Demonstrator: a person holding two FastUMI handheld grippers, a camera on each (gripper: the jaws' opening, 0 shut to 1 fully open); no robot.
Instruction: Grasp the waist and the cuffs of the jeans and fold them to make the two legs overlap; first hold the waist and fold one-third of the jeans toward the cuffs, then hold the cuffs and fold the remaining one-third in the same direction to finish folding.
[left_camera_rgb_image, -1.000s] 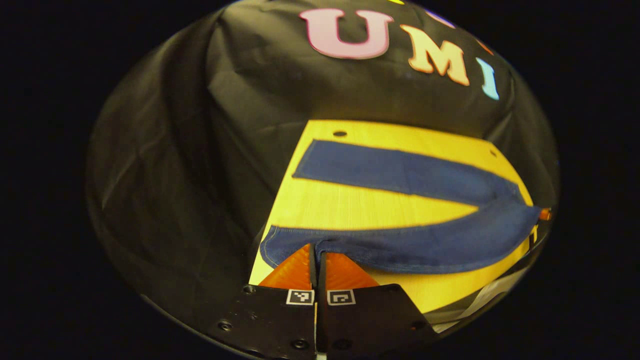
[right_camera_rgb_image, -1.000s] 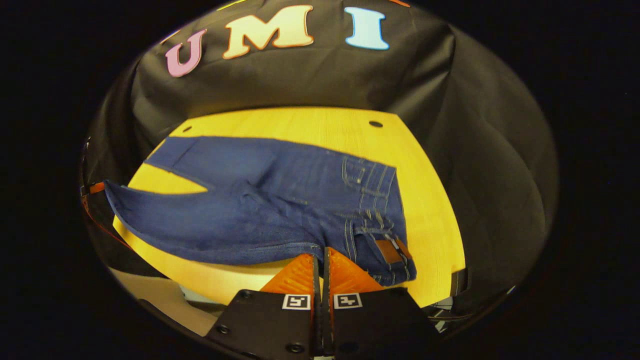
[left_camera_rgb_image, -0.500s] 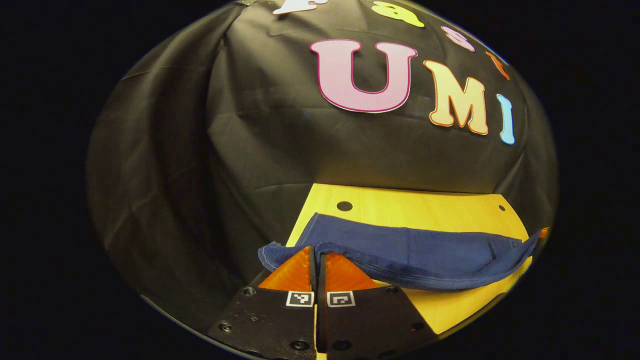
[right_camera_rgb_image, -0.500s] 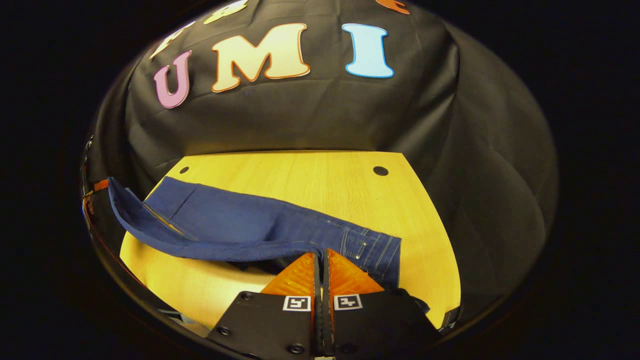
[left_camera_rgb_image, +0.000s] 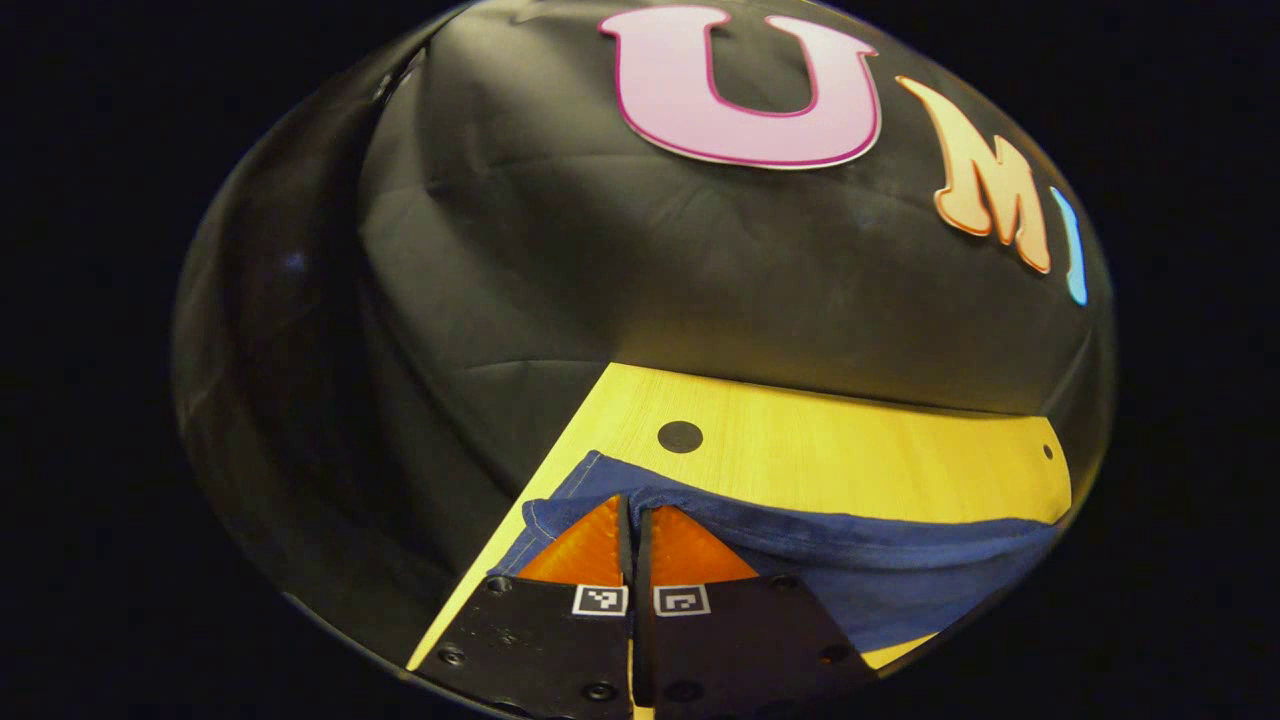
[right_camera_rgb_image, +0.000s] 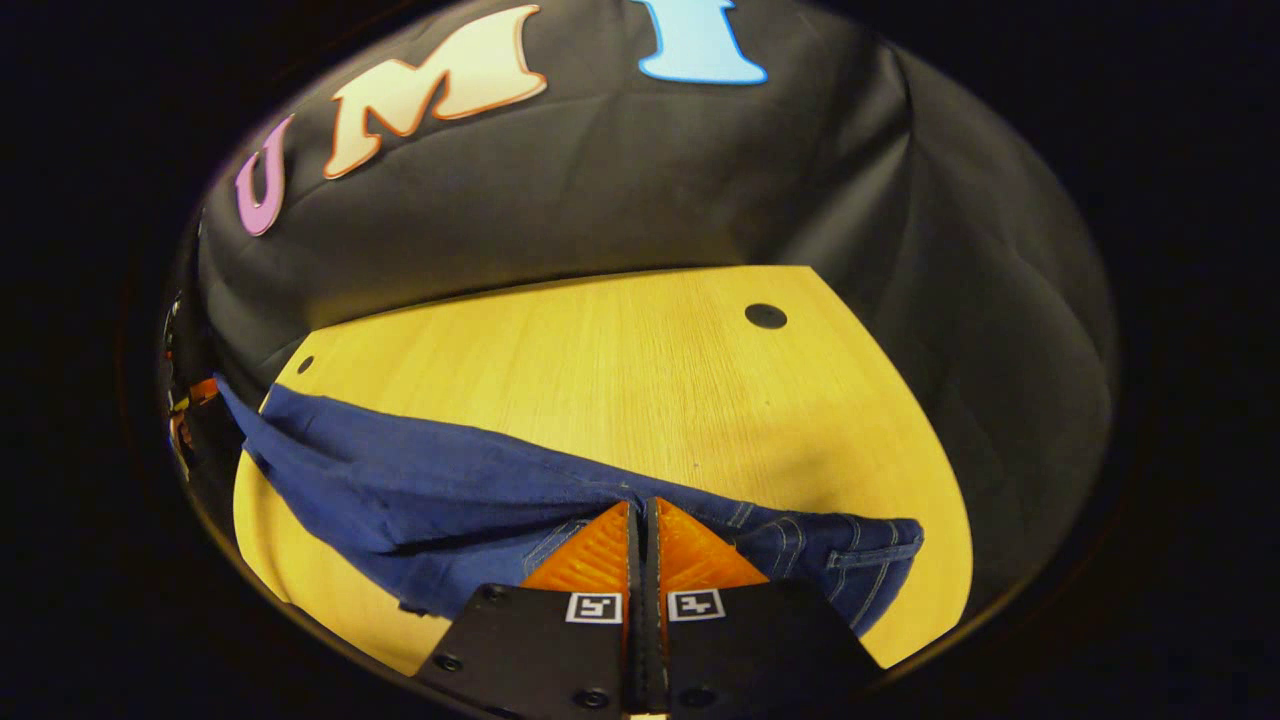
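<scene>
Left gripper (left_camera_rgb_image: 632, 505) is pinching the hem edge of the jeans (left_camera_rgb_image: 880, 570) at a cuff, both fingers closed together on the denim, with the fabric draping over the tips and running off to the right along the near part of the wooden table (left_camera_rgb_image: 850, 470). A dark round hole (left_camera_rgb_image: 680, 436) is sitting in the tabletop just beyond the cuff. Right gripper (right_camera_rgb_image: 640, 512) is clamping the jeans (right_camera_rgb_image: 400, 490) near the waist, fingers pressed together on the cloth; stitched pocket seams are showing just right of the tips. In the right gripper view the denim is lying in a long band from the left table edge to the lower right, slightly lifted and creased at the far left end, with bare table (right_camera_rgb_image: 620, 370) behind it. Black cloth wall (left_camera_rgb_image: 560, 260) is hanging behind the table.
</scene>
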